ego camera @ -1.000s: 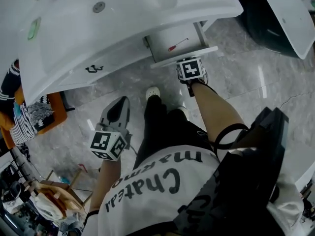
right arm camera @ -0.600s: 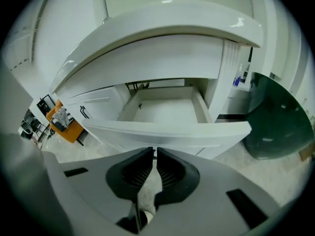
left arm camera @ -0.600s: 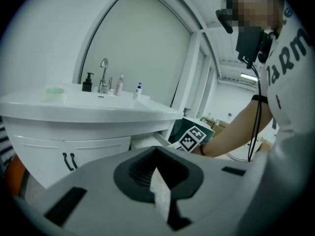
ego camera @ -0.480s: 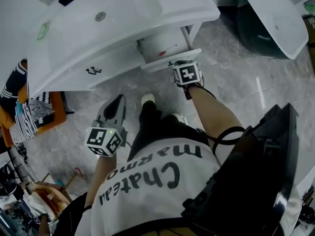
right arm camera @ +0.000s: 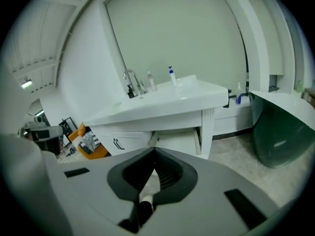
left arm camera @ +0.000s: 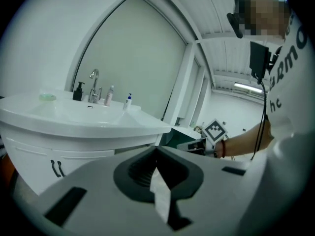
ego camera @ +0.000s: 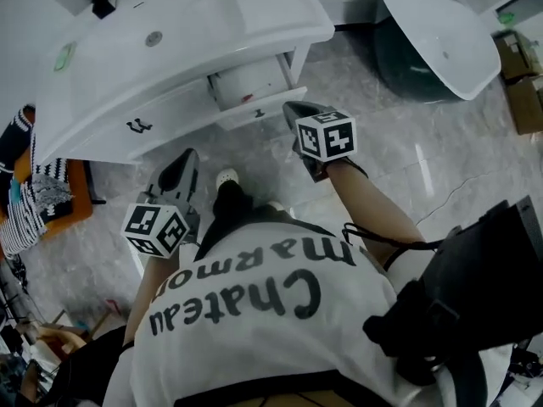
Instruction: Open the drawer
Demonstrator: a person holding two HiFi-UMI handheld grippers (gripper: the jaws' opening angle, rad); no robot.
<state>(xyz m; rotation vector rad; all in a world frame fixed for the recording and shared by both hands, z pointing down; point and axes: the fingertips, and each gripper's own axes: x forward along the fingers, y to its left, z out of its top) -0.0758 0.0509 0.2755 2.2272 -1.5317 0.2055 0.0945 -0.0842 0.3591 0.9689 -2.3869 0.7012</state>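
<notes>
"Drawer (ego camera: 248, 83): where did it lie from my tools?"

"It stood pulled out under the right end of the sink counter (ego camera: 170, 53). Its front lay just ahead and to the left of your right tool (ego camera: 293, 108), not touching it. Its slide ran out toward you."

"And the left tool?"

"Your left tool (ego camera: 187, 158) hung well apart, in front of the cabinet doors (ego camera: 161, 113), so your right hand was nearer. Both tools had their jaws closed on nothing. I judged the drawer already open. Any further pull would have suited your right tool, reaching forward and leftward to that front edge."
</notes>
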